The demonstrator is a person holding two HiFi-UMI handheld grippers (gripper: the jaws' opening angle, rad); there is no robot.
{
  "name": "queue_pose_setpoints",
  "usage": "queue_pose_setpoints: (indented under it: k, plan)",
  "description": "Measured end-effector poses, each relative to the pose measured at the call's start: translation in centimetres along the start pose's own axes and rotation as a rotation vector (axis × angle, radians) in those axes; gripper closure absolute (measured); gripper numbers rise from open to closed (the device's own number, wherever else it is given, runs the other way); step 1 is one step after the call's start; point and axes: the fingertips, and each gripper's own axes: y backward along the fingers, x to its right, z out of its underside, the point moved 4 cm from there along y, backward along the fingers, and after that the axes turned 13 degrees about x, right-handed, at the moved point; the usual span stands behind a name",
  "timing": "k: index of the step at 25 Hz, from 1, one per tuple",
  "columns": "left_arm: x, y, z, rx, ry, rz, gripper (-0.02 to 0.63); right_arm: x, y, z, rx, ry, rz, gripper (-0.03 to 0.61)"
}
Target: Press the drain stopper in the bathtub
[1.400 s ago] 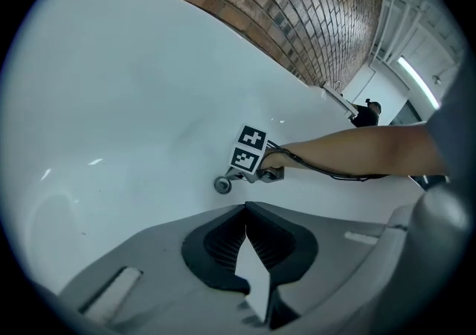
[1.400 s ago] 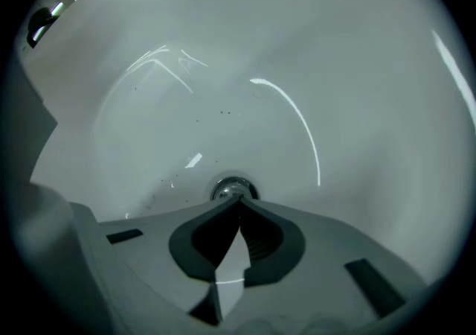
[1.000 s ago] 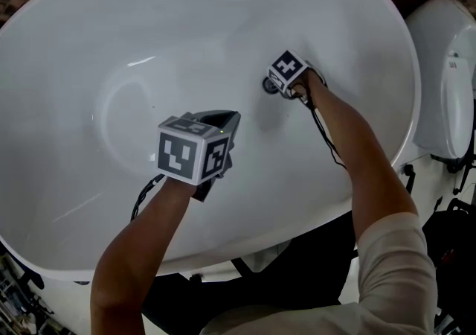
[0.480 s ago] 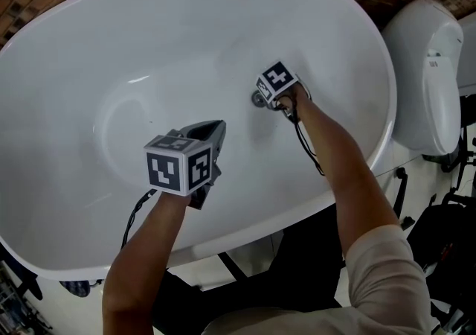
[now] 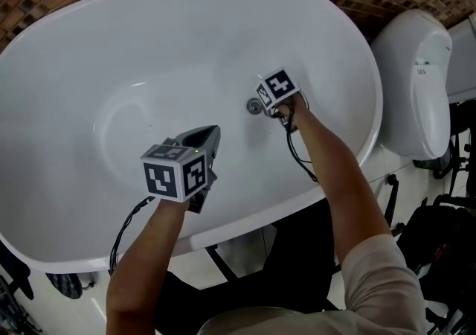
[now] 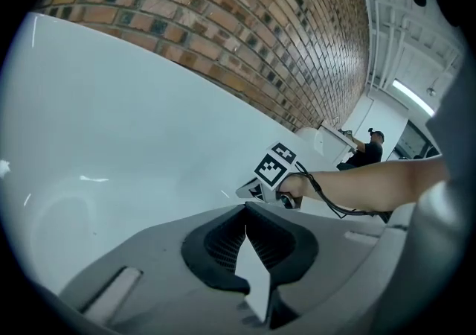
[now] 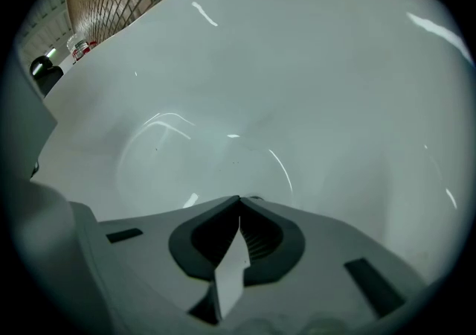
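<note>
right gripper (image 5: 264, 103), fingers closed & empty, is set tip-first by drain stopper (image 5: 253, 106) to press it; left gripper (image 5: 210, 135), likewise closed w/ nothing, is held clear.

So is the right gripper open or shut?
Shut: the right gripper shows its jaws meeting at the tips, nothing between.

Bathtub (image 5: 89, 58): one, white, oval, gloss finish, standing upright, with a broad smooth rim and sloping walls that run down to a flat oval floor; light streaks show on the inner surface. Drain stopper (image 5: 254, 106): one, small, round, grey metal, set in the tub floor right of centre in the head view. Whether it is raised or pressed cannot be told.
</note>
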Motion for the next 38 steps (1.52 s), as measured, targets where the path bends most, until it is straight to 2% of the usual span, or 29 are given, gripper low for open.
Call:
queue_pose_setpoints:
  k: [7, 13, 19, 32, 38]
  plan:
    - [1.2, 3.1, -1.6, 0.067, 0.006, -0.027, 0.609, -1.6, 4.4, -2.1, 0.065, 0.019, 0.004, 0.563]
    - [2.6, 6.2, -3.4, 0.138, -0.025, -0.048, 0.609, -3.3, 8.5, -4.1, 0.133, 0.050, 0.004, 0.563]
    - [3.8, 8.7, -3.9, 0.167, -0.045, -0.055, 0.607, -4.4, 12.2, -5.8, 0.190, 0.072, 0.014, 0.563]
    - [7.5, 13.0, -5.6, 0.235, -0.101, -0.048, 0.607, -5.3, 19.4, -6.9, 0.276, 0.105, 0.058, 0.563]
    - [9.3, 15.6, -5.4, 0.273, -0.116, -0.050, 0.607, -7.4, 23.1, -6.8, 0.336, 0.121, 0.058, 0.563]
